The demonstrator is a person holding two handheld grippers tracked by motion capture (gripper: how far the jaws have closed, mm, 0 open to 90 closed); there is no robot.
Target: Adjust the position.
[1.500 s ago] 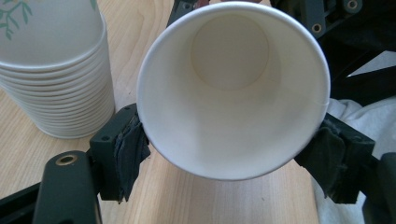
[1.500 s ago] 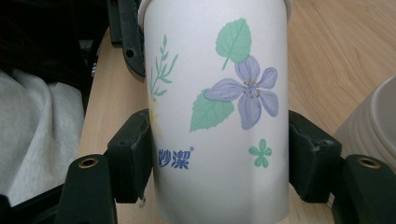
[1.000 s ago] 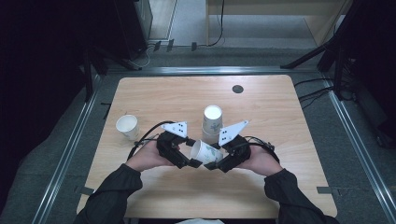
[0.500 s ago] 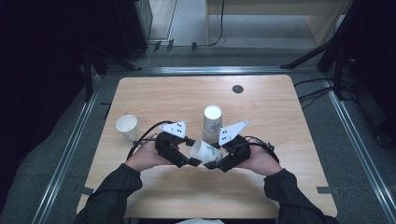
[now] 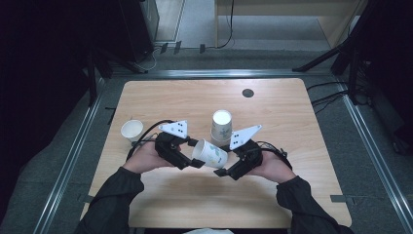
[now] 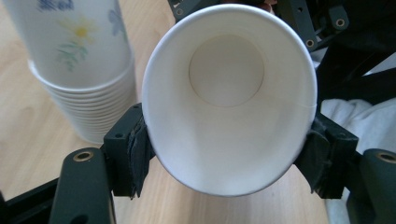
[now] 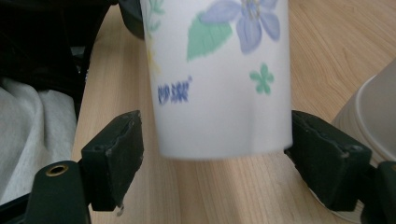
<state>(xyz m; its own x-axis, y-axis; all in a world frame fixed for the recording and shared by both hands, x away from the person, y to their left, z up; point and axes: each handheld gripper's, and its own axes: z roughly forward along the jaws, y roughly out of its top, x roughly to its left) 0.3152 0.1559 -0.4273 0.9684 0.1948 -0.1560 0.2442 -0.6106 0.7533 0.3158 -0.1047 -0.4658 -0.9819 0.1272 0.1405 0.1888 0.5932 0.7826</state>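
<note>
Pale wood-grain table (image 5: 292, 126) stands on a grey floor with dark equipment around it, and a person's two black-sleeved forearms reach in over its near edge. At the middle, the left gripper (image 5: 187, 155) clamps a flower-printed paper cup (image 5: 210, 153) by its rim; in the left gripper view the two pads (image 6: 133, 154) press against opposite sides of the rim and squeeze the mouth of the cup (image 6: 229, 98) into a slight oval, its white inside and round bottom facing the camera. The cup lies tilted on its side in the air above the table, mouth toward the left gripper and base toward the right gripper (image 5: 225, 165). The right gripper's jaws have just been opening: in the right gripper view its pads (image 7: 116, 154) stand off from the cup's wall (image 7: 224, 88) on both sides, a gap showing between each pad and the paper, so the cup's base end sits between the jaws, released by them. Just behind the two grippers, a stack of upturned paper cups (image 5: 221, 127) with the same flower print stands on the table, close beside the held cup. Well to the left, near the left hand (image 5: 146, 158), a single white paper cup (image 5: 132, 130) stands upright with its mouth open upward.
</note>
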